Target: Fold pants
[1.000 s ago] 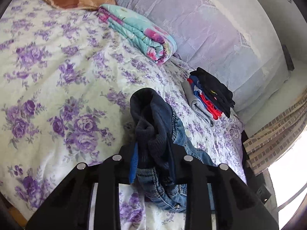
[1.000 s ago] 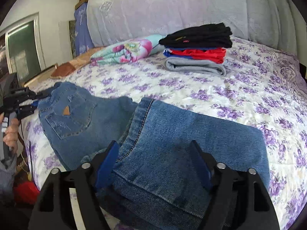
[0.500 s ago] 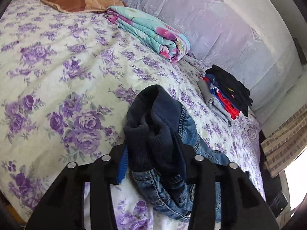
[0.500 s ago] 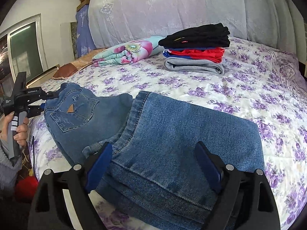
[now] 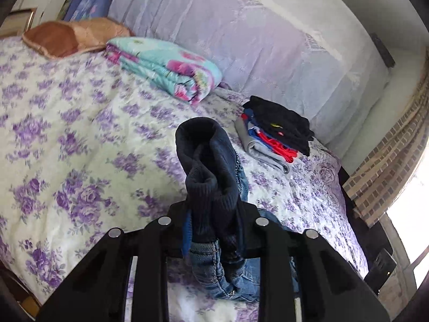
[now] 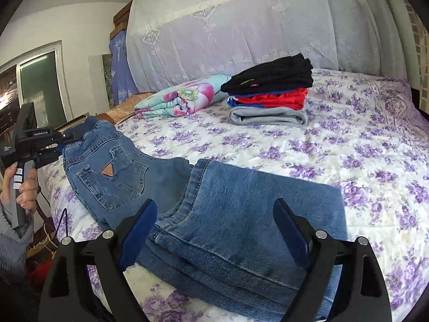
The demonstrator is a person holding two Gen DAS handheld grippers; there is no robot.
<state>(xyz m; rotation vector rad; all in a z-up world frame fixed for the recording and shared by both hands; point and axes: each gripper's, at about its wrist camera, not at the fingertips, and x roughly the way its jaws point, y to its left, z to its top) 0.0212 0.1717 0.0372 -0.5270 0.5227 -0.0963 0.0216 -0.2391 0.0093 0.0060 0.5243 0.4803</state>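
Denim jeans (image 6: 214,209) half-folded on the floral bed (image 6: 348,147).
Your left gripper (image 5: 211,228) has just closed, clamping the dark waistband (image 5: 206,161); your right gripper (image 6: 214,230) hangs wide apart above the legs.

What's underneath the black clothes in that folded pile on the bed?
Under the black clothes lie blue and red garments, then a folded grey one on the bedspread. Anything folded deeper inside the pile is hidden.
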